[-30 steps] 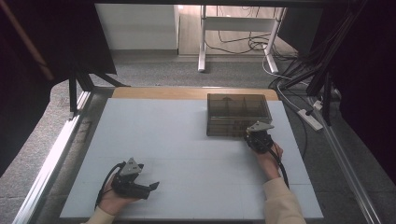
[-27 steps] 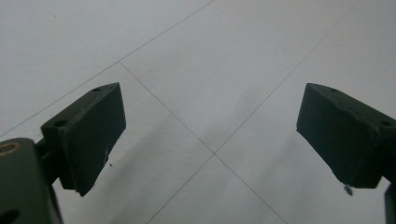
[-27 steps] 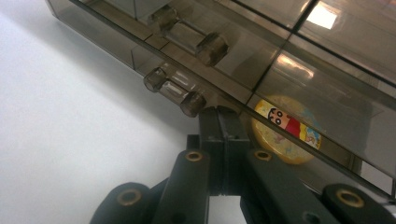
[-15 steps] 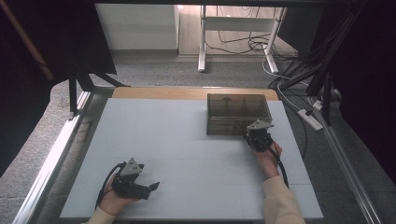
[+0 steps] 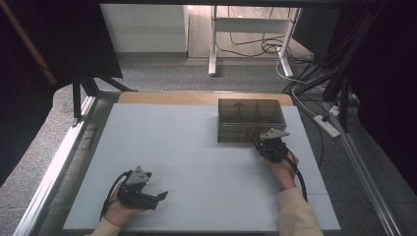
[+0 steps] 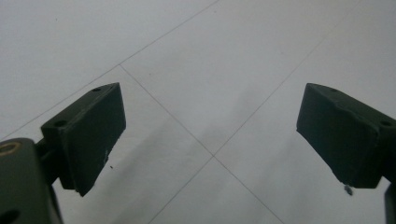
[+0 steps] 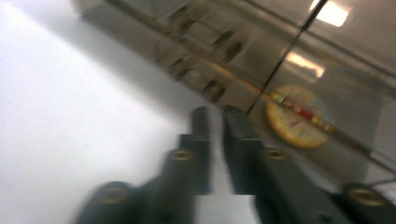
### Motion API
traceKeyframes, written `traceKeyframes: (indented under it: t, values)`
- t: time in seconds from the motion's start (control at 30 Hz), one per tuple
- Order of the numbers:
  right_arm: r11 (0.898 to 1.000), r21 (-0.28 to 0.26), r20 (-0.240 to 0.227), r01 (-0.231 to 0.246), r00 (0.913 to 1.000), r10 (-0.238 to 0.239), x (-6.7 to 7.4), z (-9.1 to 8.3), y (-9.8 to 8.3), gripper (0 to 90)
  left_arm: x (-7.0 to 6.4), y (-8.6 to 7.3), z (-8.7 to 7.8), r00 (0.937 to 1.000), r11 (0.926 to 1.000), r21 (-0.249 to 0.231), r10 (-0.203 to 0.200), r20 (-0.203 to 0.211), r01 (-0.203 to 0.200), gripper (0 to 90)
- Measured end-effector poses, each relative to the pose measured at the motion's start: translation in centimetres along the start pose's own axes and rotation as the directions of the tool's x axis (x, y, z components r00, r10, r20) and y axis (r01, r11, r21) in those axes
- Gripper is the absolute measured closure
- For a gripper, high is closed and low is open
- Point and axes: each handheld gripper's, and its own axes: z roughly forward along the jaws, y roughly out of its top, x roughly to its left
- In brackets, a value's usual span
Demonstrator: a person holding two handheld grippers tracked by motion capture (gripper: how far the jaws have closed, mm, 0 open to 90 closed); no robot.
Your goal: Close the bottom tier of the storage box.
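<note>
**My right tool parts its jaws at the box; my left has not stirred**

High view: the smoky clear box (image 5: 251,119) sits in the upper right of the white surface (image 5: 187,147), where it sat a second ago. My right tool (image 5: 267,143) is right of centre, its tip at the box's near edge by the right corner. Whether it touches I cannot tell from up here. My right hand (image 5: 282,167) trails below it toward the lower right, the cable running along the sleeve. Against the two earlier pictures the tool has hardly shifted. My left tool (image 5: 156,198) lies in the lower left of the frame, pointing right, in the same spot as before, well apart from the box.

Left gripper view: my two pads (image 6: 91,135) stand wide, one at the left edge, one at the right. Bare white surface with thin crossing seam lines lies between them, and nothing is held.

Right gripper view: the picture is blurred. My jaws rise from the bottom centre with a narrow gap between them, having just been opening from shut. White surface shows through the gap, and nothing is gripped. The box fills the upper right, its dividers visible through the wall. A round yellow sticker (image 7: 296,116) sits just right of the jaw tips.
</note>
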Motion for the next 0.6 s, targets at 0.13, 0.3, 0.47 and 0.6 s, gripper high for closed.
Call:
traceKeyframes:
  t: [0.13, 0.3, 0.47, 0.6]
  values:
    - [1.000, -0.012, -0.040, -0.011, 0.9991, 0.011, 0.4, -1.0, -0.4, 52.2, 0.3, 0.0, 0.0, 0.9999, 0.9999, -0.003, -0.011, -0.001, 0.011, 8.2]
    - [0.999, -0.040, -0.087, -0.012, 0.9962, 0.009, 0.9, -2.1, -0.9, 38.2, 0.5, 0.0, 0.2, 0.9998, 0.9998, -0.004, -0.018, -0.003, 0.018, 8.2]
    - [0.999, -0.046, -0.131, -0.003, 0.9914, -0.003, 1.8, -3.6, -1.9, 34.9, 0.7, 0.2, 0.3, 0.9999, 0.9999, -0.006, -0.011, 0.002, 0.011, 8.2]
    - [0.999, -0.051, -0.130, -0.005, 0.9915, -0.001, 2.3, -5.1, -3.1, 34.3, 0.8, 0.3, 0.4, 1.0000, 1.0000, -0.006, -0.003, 0.006, 0.003, 8.2]
